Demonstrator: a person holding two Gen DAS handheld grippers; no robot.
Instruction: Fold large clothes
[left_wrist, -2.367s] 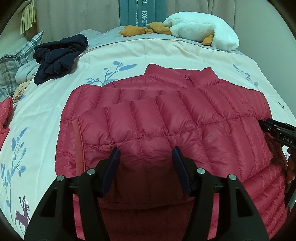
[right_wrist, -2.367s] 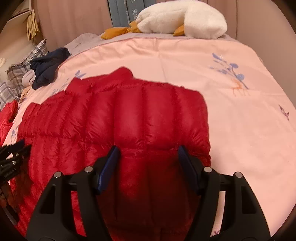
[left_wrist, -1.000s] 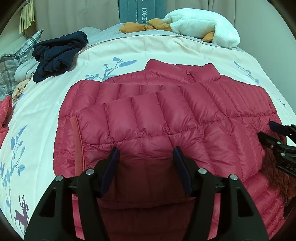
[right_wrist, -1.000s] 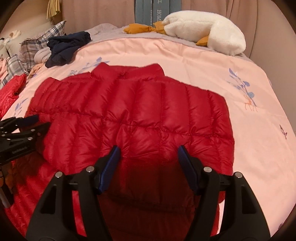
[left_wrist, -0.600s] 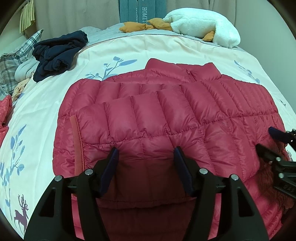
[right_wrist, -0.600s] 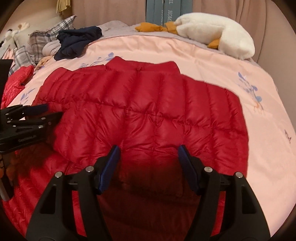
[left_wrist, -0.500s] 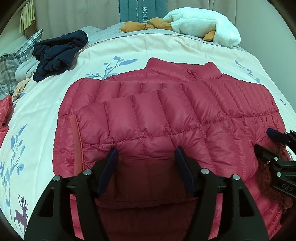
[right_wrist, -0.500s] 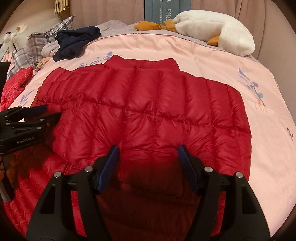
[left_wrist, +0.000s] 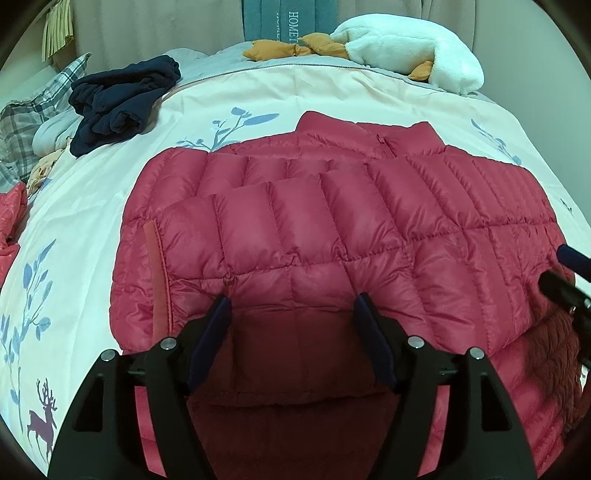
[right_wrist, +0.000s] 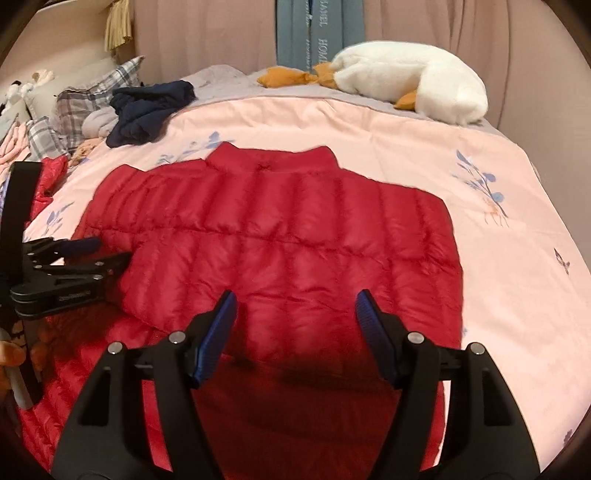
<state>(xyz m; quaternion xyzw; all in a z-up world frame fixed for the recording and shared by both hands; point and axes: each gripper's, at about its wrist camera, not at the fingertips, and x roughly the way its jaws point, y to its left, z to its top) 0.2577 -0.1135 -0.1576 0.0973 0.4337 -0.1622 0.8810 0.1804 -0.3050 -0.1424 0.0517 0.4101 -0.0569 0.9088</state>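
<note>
Big red puffer jacket (left_wrist: 332, 236) spread flat mid-duvet (right_wrist: 498, 229), one sleeve already folded across the chest — mid-fold. Left gripper (left_wrist: 291, 314) just opened wider, right gripper (right_wrist: 295, 306) also wide; both empty, hovering over the hem. Next: probably grab hem, fold toward collar. Beyond the jacket — plush goose (right_wrist: 406, 85), navy clothes (left_wrist: 122, 99).
</note>
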